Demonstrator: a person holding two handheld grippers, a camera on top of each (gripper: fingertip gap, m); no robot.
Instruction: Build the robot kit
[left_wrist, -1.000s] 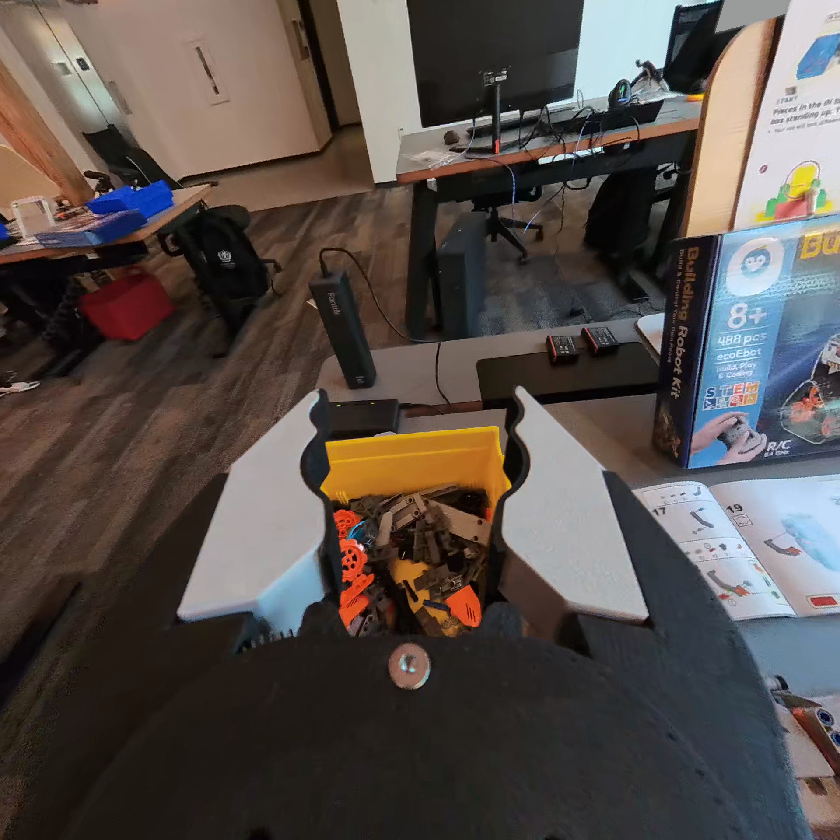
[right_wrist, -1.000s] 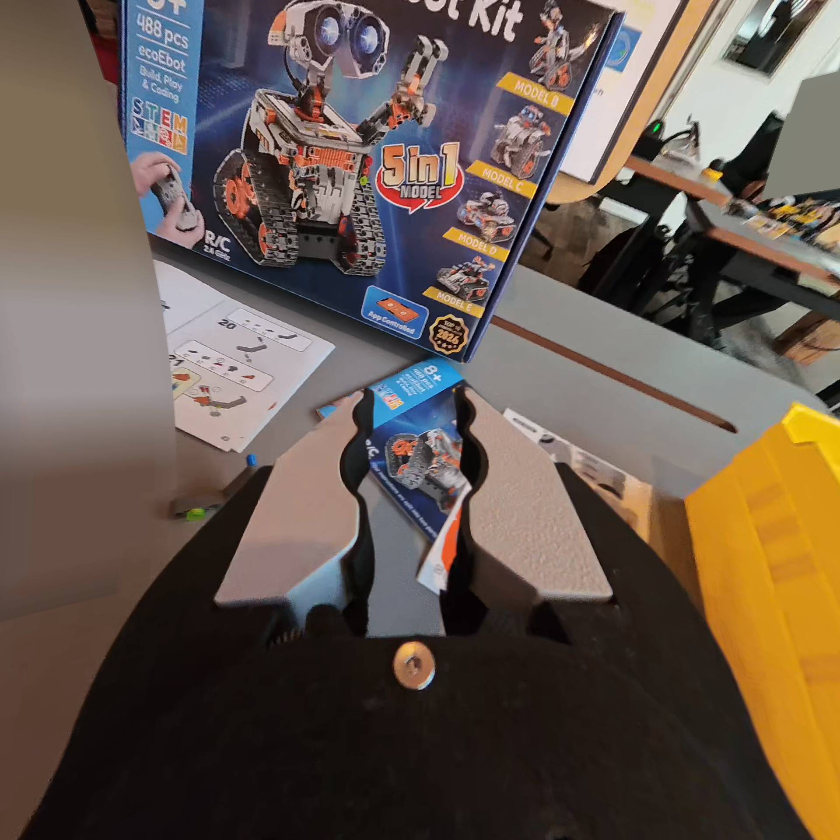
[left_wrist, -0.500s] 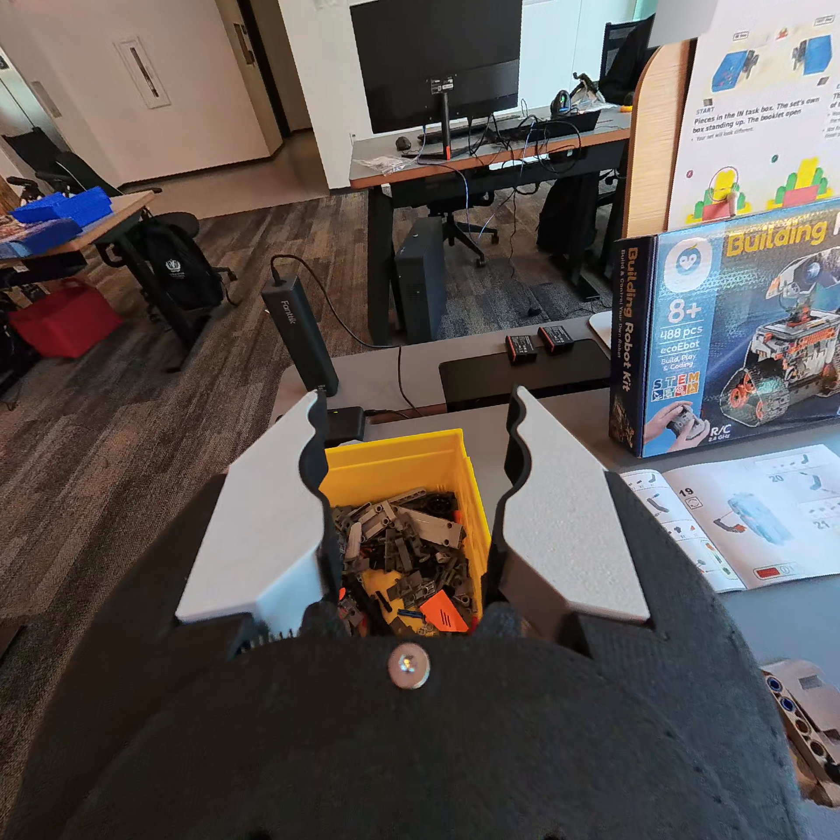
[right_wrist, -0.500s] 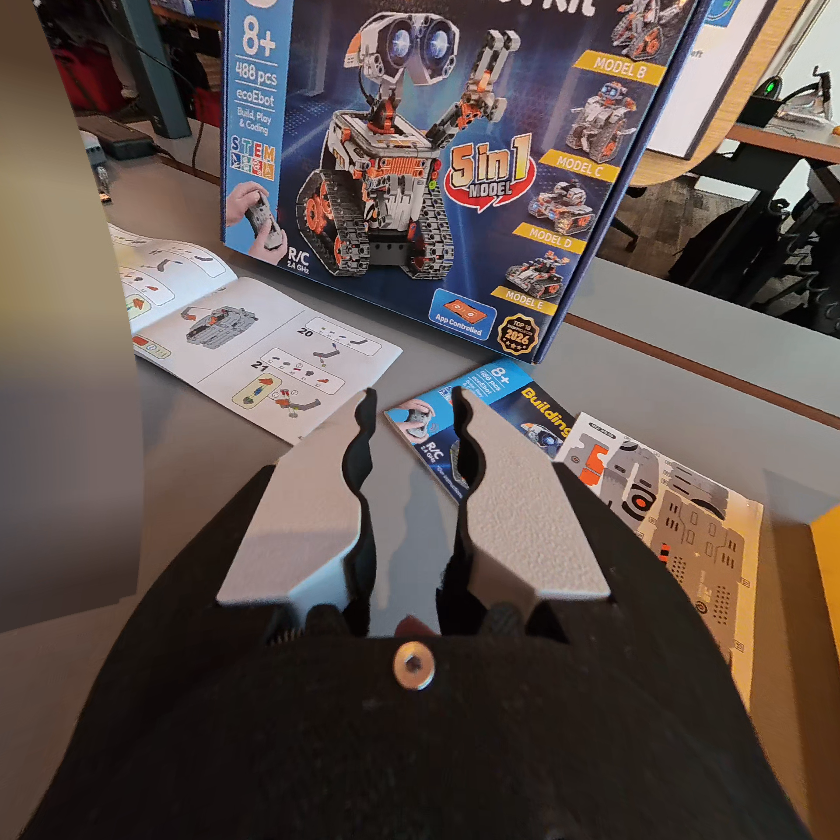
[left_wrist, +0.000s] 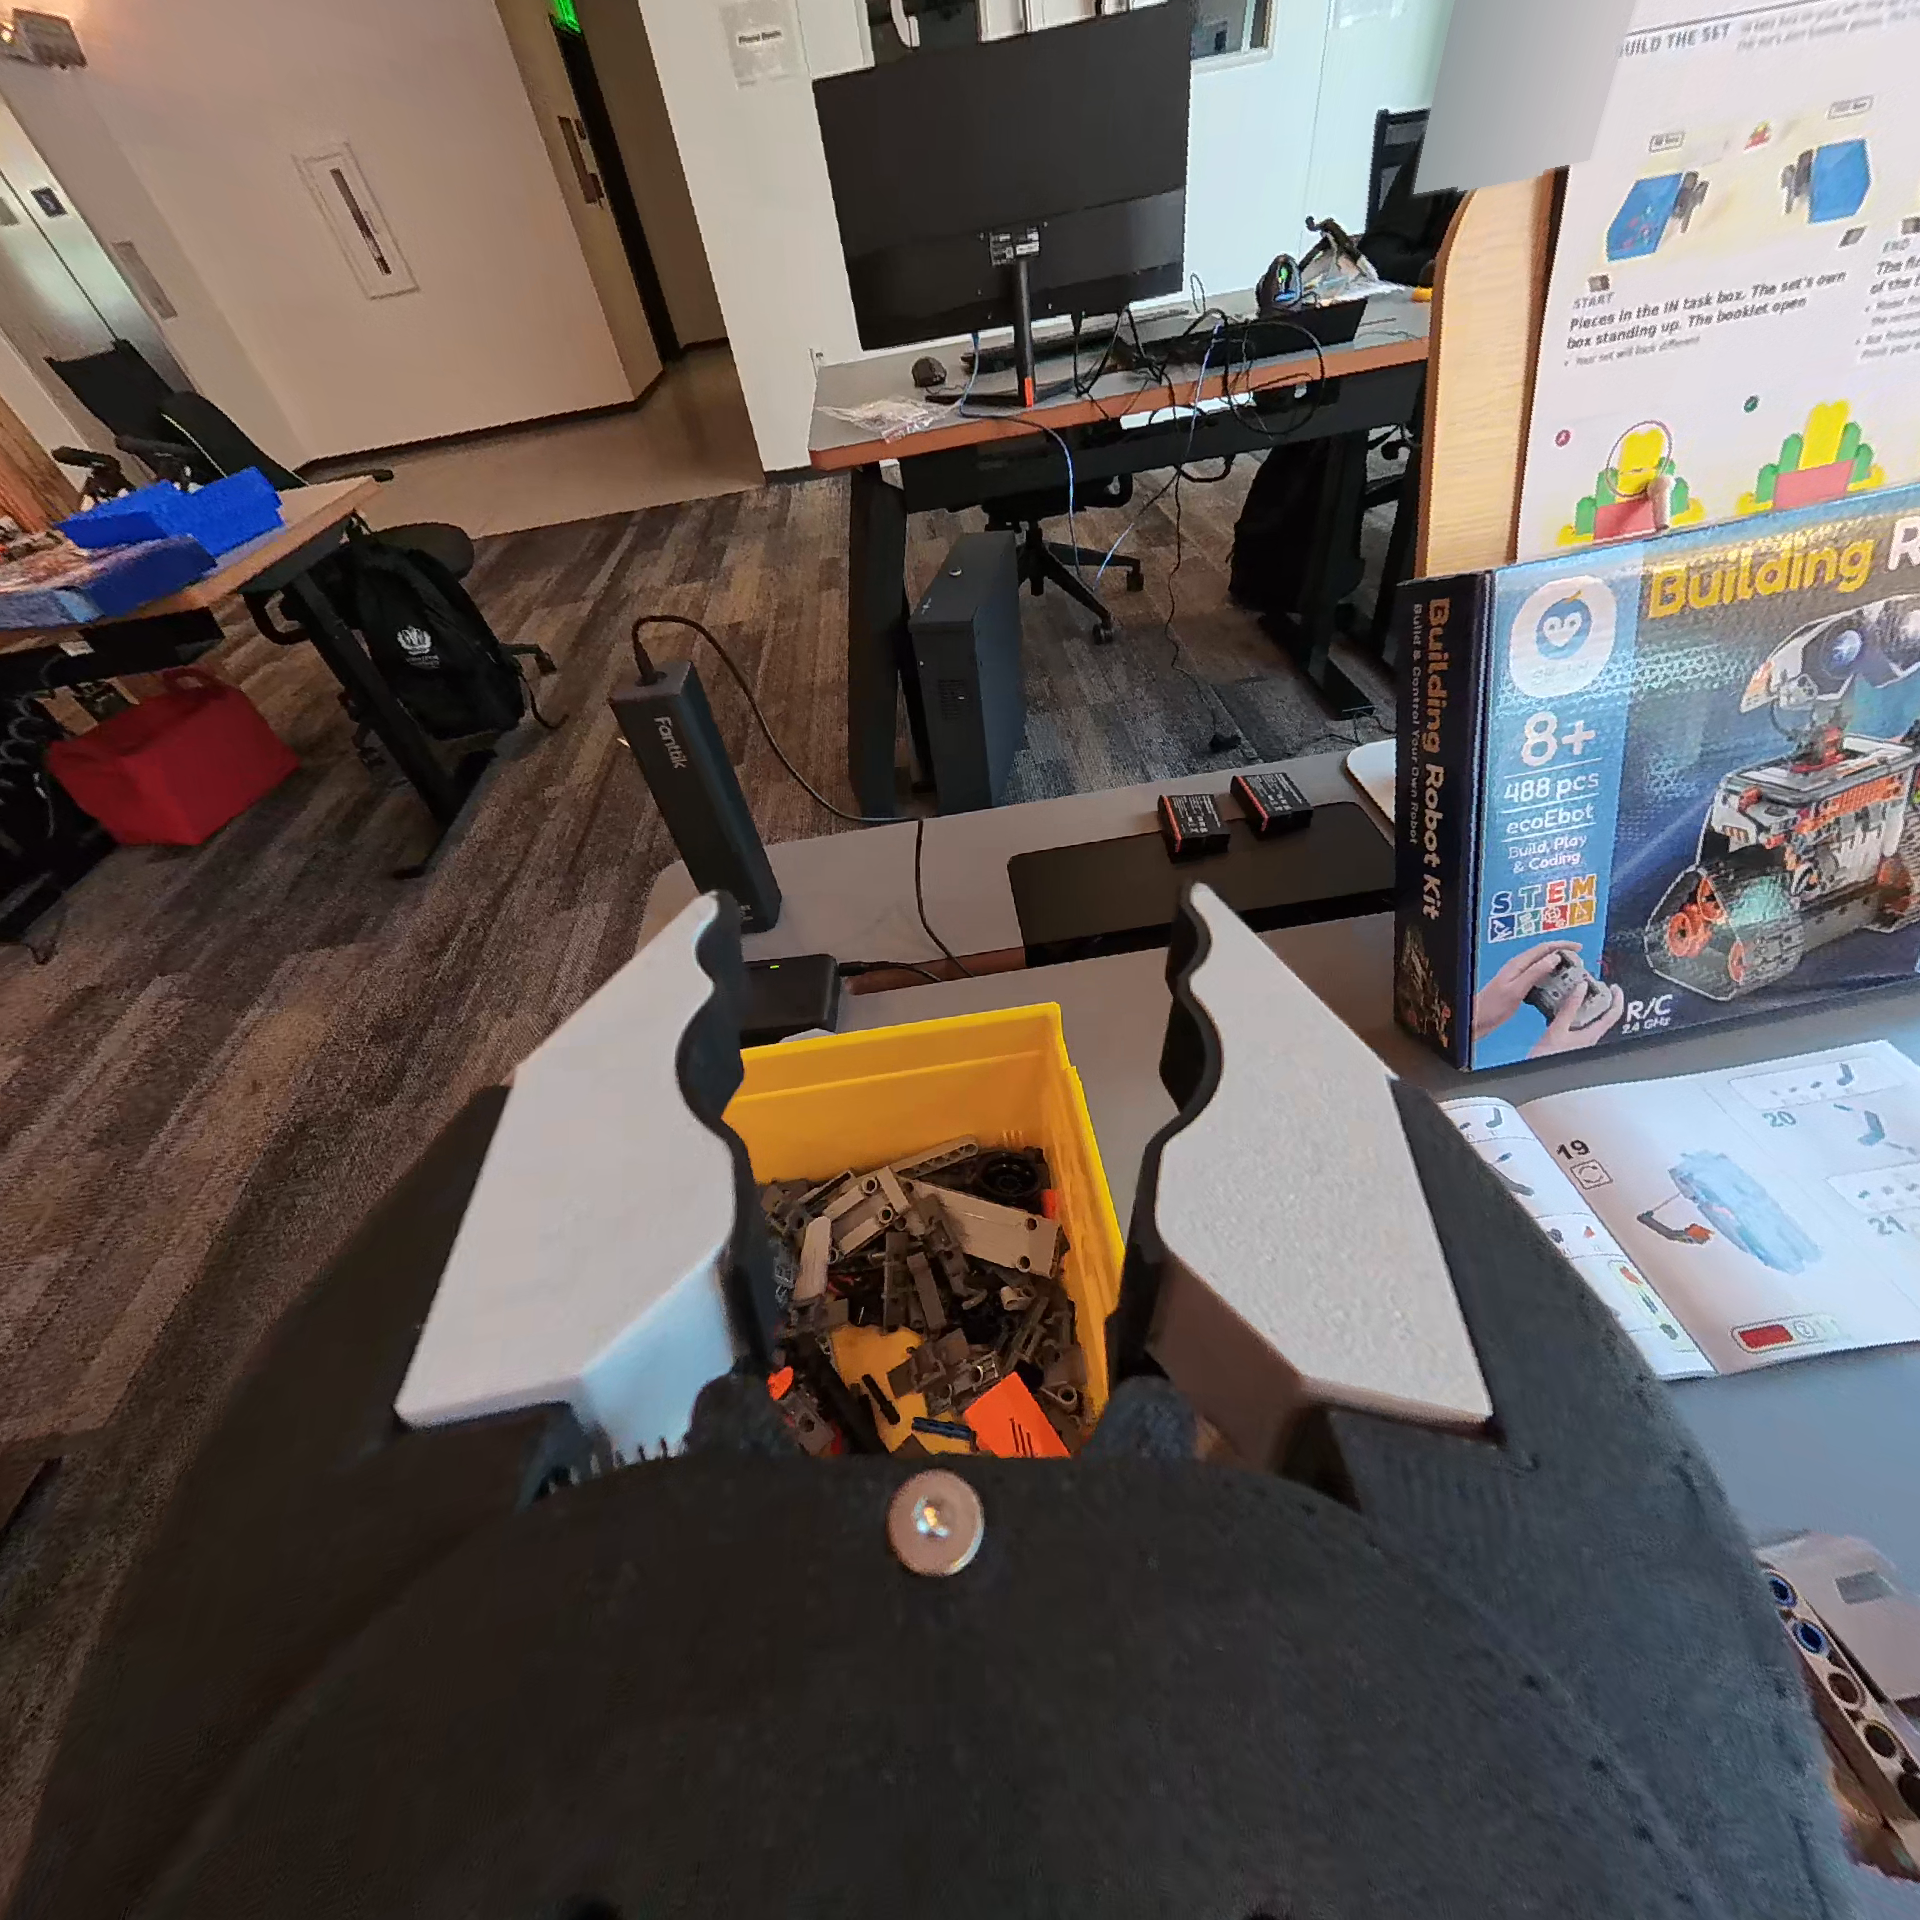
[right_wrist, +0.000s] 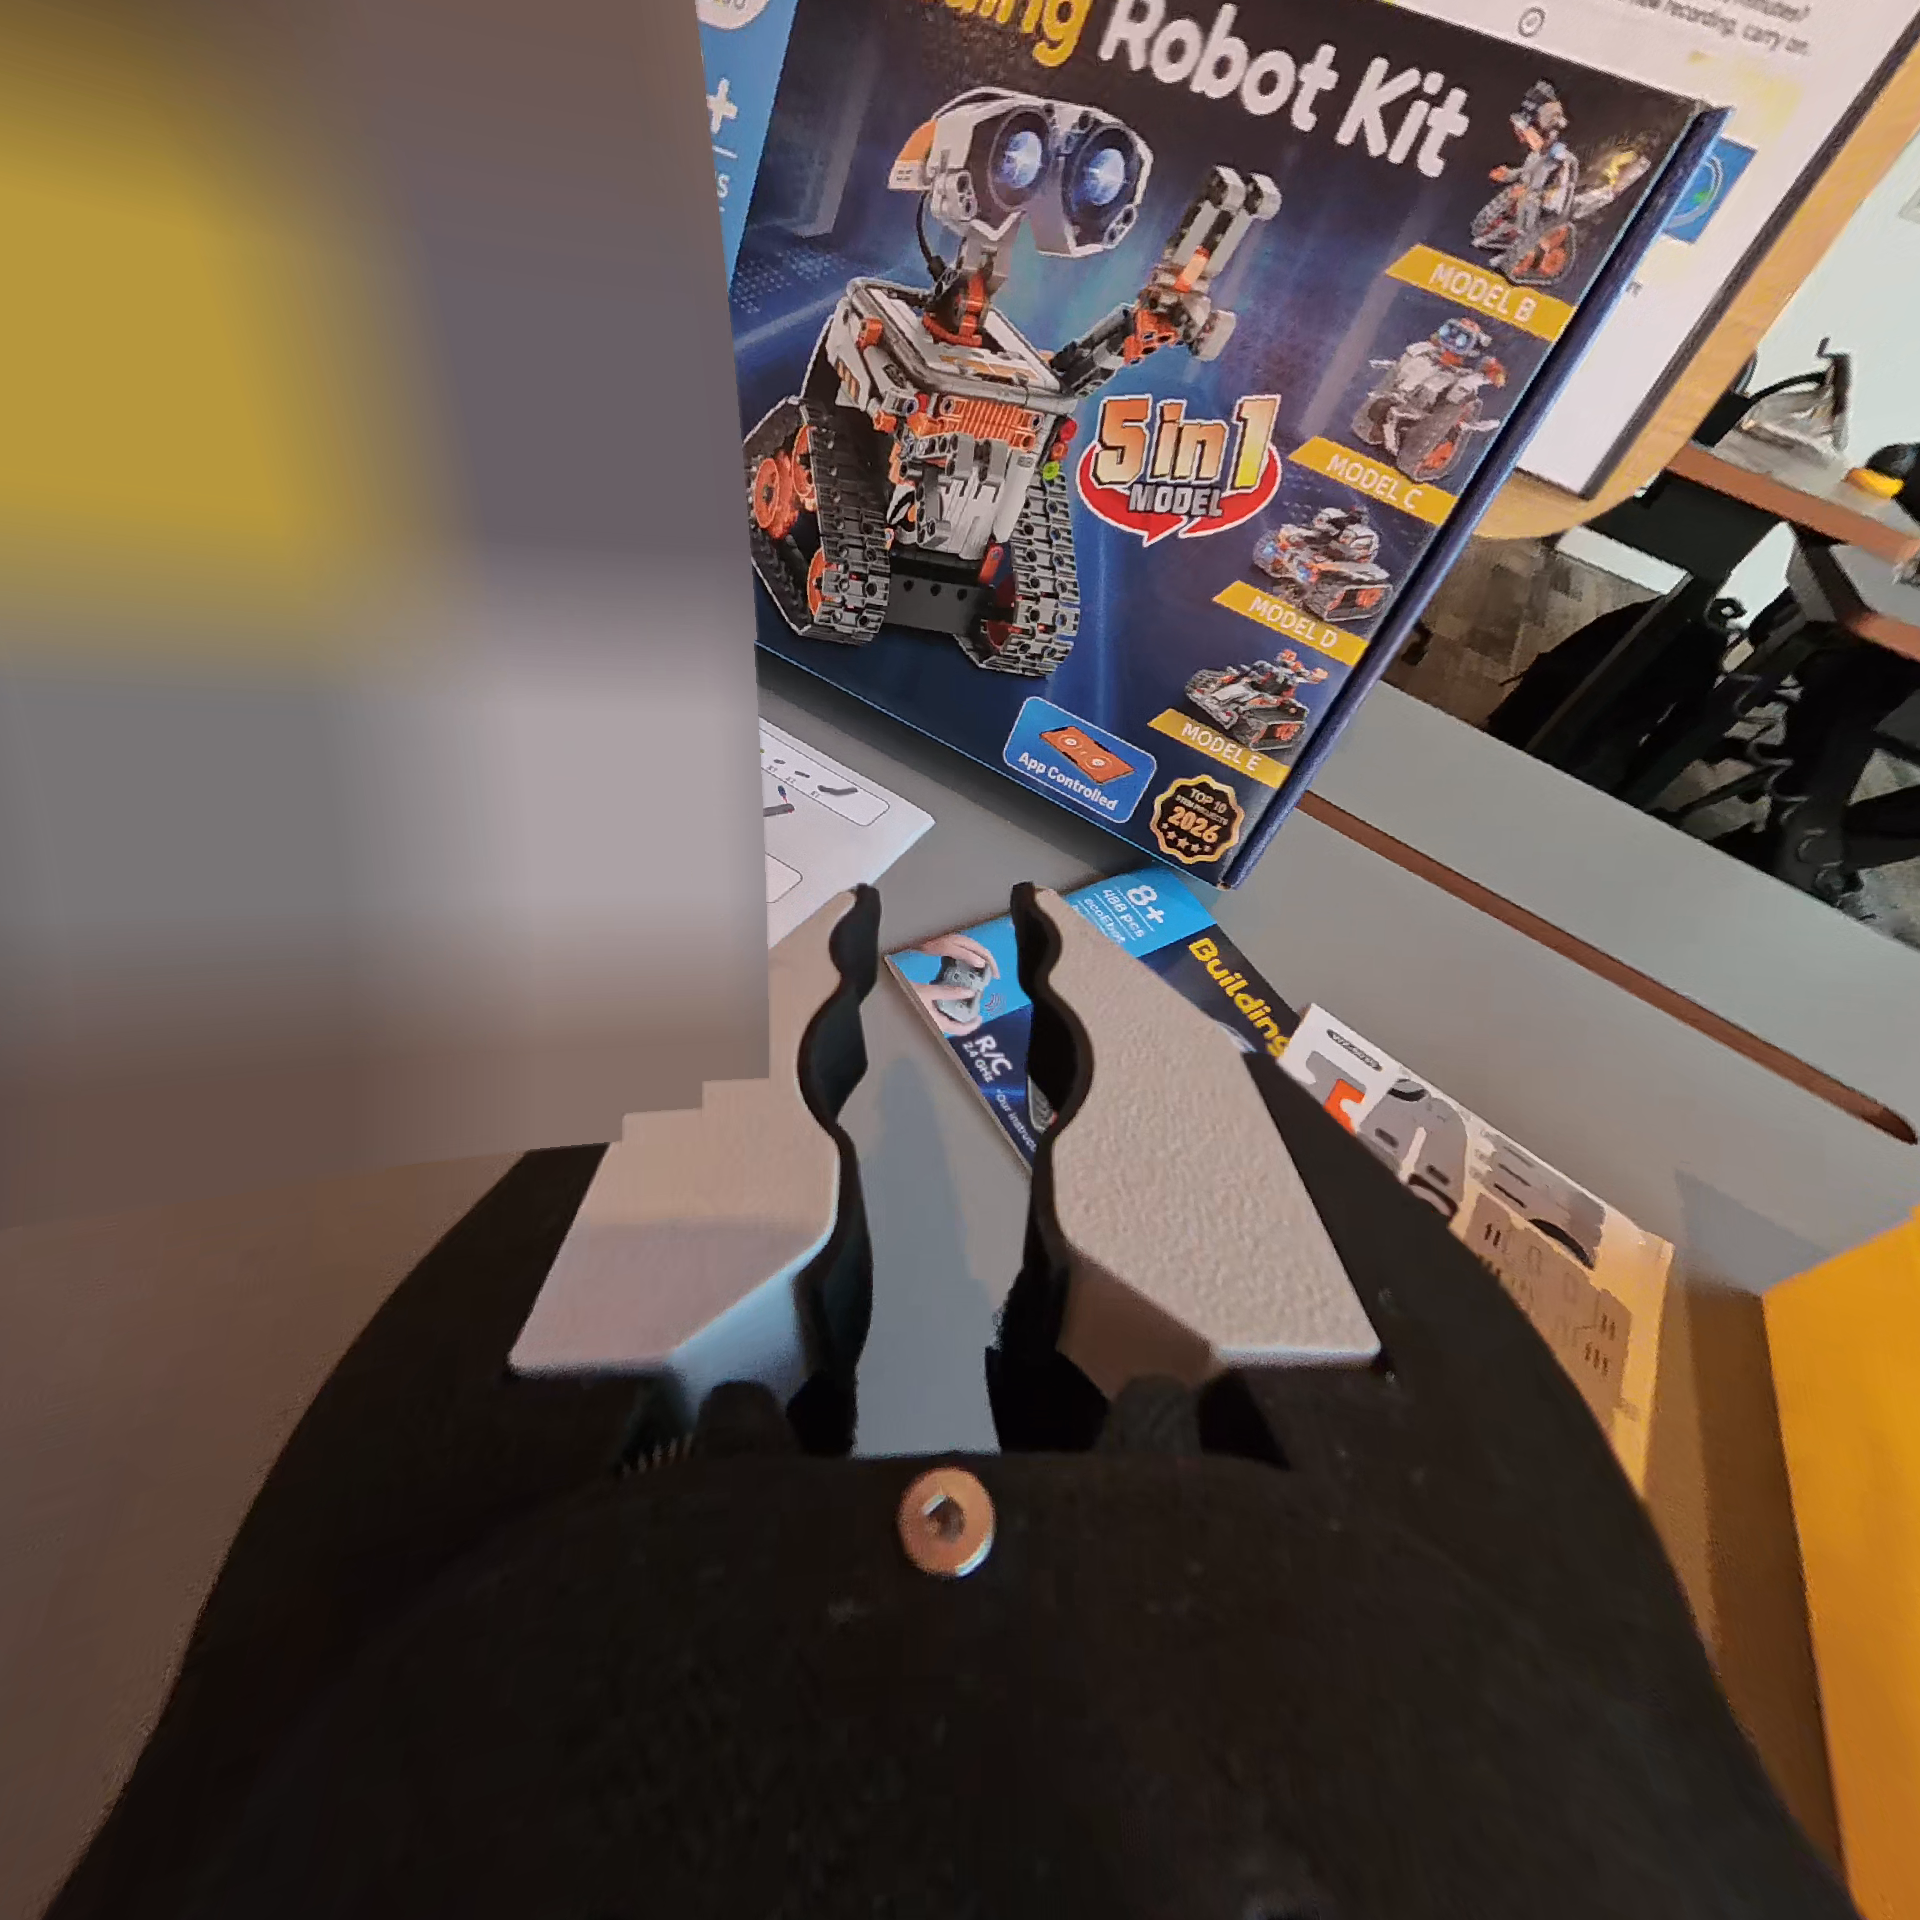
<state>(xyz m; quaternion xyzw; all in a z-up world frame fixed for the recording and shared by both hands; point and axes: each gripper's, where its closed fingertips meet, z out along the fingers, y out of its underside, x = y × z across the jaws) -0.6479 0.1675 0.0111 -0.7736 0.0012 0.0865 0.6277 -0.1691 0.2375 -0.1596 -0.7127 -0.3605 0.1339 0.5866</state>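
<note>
Grey-faced and spread wide, the left gripper hangs above a yellow bin heaped with grey, black and orange building pieces, gripping nothing. Just past the bin sit a black power brick and an upright black charger on the grey table. An open instruction booklet lies to the right, before a standing blue robot-kit box.

The right gripper, parted by a narrow gap and empty, hovers over a blue booklet lying beside a sticker sheet.
</note>
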